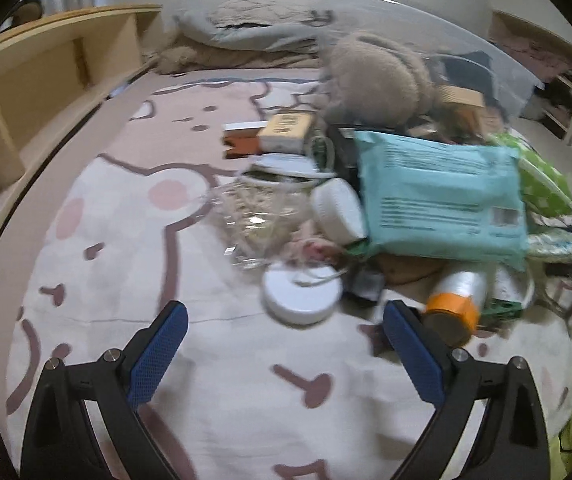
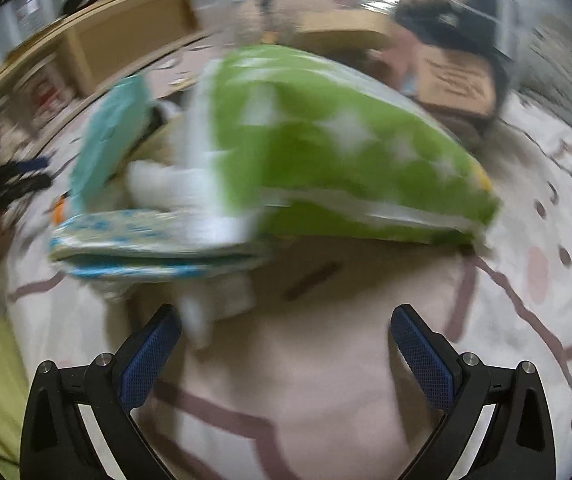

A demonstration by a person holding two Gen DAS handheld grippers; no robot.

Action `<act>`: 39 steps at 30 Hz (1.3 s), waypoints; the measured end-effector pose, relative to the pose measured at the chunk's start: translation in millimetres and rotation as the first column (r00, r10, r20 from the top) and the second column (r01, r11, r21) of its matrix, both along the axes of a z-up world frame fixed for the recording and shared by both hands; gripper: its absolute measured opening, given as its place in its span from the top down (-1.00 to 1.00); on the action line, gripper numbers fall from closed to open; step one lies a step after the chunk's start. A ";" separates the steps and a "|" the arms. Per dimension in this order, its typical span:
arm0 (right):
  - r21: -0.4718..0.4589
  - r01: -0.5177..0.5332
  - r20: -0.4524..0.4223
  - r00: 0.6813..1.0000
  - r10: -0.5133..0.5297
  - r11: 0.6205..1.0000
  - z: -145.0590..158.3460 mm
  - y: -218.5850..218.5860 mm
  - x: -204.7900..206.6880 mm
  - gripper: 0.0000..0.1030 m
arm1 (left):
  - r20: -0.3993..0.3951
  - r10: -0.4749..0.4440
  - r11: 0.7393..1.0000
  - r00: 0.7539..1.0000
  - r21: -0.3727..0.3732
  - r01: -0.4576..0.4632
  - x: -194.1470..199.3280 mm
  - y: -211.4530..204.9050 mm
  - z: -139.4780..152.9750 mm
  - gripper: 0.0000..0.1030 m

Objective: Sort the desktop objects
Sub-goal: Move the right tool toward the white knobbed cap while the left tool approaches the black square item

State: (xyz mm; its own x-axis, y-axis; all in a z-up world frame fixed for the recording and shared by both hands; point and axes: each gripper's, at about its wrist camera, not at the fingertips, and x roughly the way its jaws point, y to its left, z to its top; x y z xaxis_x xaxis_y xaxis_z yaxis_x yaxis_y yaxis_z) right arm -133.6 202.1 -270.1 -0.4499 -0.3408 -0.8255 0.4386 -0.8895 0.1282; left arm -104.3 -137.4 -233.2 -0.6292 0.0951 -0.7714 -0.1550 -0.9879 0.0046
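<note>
L cam: we see the pile on the bed — teal pack, white disc, orange-cap bottle, plush. R cam, blurred: only green bag and blue-dotted pack w/ teal edge. Left tongs wide, low over blanket, nothing held; right tongs wide, nothing held, near green bag.

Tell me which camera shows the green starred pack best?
The right wrist view: the green starred pack fills the frame, though motion-blurred. The left wrist view catches only an edge behind the teal pack.
</note>
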 end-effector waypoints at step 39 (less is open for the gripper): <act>-0.114 0.189 0.075 0.981 -0.181 0.975 11.7 25.2 -23.9 -1.00 | 0.084 -0.005 0.997 0.996 -0.077 0.011 -8.0 7.4 -25.2 -0.96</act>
State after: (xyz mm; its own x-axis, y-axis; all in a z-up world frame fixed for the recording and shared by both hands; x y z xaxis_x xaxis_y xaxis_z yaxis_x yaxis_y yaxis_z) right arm -157.6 227.3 -258.3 -0.4620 -0.3549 -0.8127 0.2552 -0.9309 0.2615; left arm -112.3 -130.0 -258.4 -0.5613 0.0382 -0.8267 -0.1660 -0.9838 0.0672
